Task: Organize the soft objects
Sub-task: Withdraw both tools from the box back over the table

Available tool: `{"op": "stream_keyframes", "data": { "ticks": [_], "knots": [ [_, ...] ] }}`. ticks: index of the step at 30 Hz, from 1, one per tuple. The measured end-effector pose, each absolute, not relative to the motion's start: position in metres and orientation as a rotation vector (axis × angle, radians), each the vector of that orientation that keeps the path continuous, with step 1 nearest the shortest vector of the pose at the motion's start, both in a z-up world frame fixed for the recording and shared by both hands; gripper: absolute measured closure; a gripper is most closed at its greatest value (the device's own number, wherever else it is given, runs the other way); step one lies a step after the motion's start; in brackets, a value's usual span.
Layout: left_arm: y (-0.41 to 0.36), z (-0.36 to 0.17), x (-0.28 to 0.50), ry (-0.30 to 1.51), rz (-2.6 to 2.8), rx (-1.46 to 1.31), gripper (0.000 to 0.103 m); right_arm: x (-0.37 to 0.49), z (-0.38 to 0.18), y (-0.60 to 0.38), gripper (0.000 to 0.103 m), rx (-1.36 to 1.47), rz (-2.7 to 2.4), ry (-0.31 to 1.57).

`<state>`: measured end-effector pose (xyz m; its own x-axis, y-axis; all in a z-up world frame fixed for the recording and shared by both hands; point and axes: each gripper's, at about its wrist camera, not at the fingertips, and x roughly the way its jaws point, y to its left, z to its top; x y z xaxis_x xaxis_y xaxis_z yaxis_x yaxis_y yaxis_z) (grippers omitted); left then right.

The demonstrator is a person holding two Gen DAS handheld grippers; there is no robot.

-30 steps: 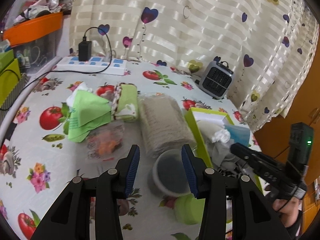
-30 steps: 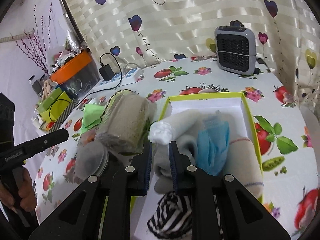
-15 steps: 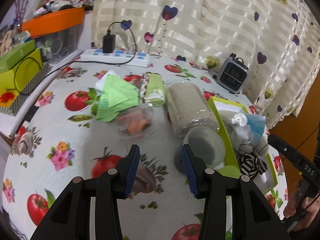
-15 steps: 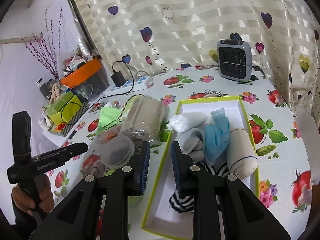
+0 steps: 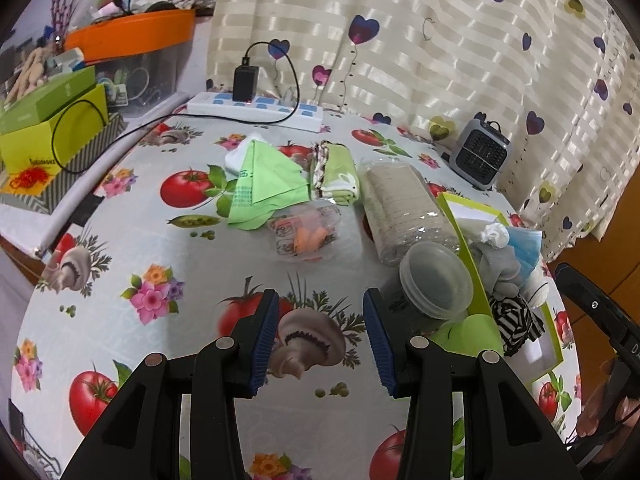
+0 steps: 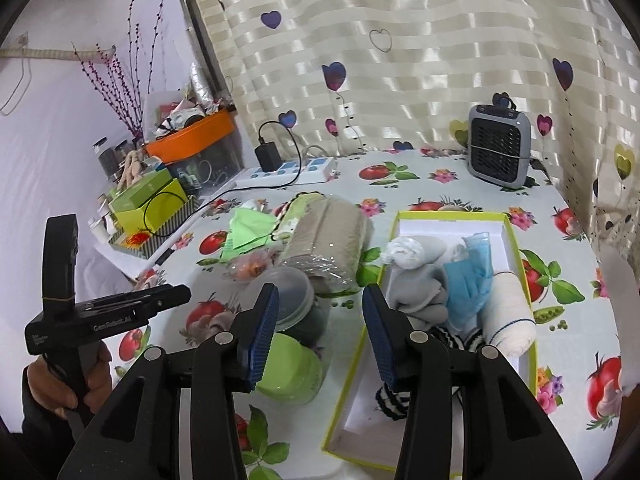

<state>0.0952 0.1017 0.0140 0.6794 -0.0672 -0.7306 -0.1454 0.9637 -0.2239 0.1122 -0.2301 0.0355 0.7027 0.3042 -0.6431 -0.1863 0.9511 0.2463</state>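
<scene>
A yellow-green box (image 6: 450,213) holds a grey sock (image 6: 420,284), a blue mask (image 6: 470,276), a white roll (image 6: 506,312) and a striped sock (image 6: 390,398). My right gripper (image 6: 320,312) hangs above the box's left edge, its jaws opening with nothing between them. On the tablecloth lie a green cloth (image 5: 268,178), a folded green towel (image 5: 338,174), a beige wrapped roll (image 5: 400,208) and a clear bag with orange pieces (image 5: 306,234). Over bare cloth in front of these, my left gripper (image 5: 320,320) stands open and holds nothing.
A lidded clear container (image 5: 436,280) and a green jar (image 6: 292,364) sit left of the box. At the back are a power strip (image 5: 256,106) with a charger and a small grey heater (image 6: 500,146). Boxes and an orange tub (image 5: 128,34) crowd the left shelf.
The right gripper's jaws have spread wide, and it has drawn back and up from the box. The left gripper has pulled away from the container, showing more table.
</scene>
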Motion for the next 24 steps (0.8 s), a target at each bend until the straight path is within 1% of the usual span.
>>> {"op": "stream_keyframes", "data": {
  "ticks": [13, 24],
  "knots": [
    [0.105, 0.014, 0.098, 0.83, 0.072, -0.264, 0.061, 0.111, 0.035, -0.21, 0.058, 0.127, 0.328, 0.765],
    [0.106, 0.013, 0.115, 0.832, 0.045, -0.25, 0.061, 0.112, 0.037, -0.194, 0.058, 0.093, 0.368, 0.768]
  ]
}}
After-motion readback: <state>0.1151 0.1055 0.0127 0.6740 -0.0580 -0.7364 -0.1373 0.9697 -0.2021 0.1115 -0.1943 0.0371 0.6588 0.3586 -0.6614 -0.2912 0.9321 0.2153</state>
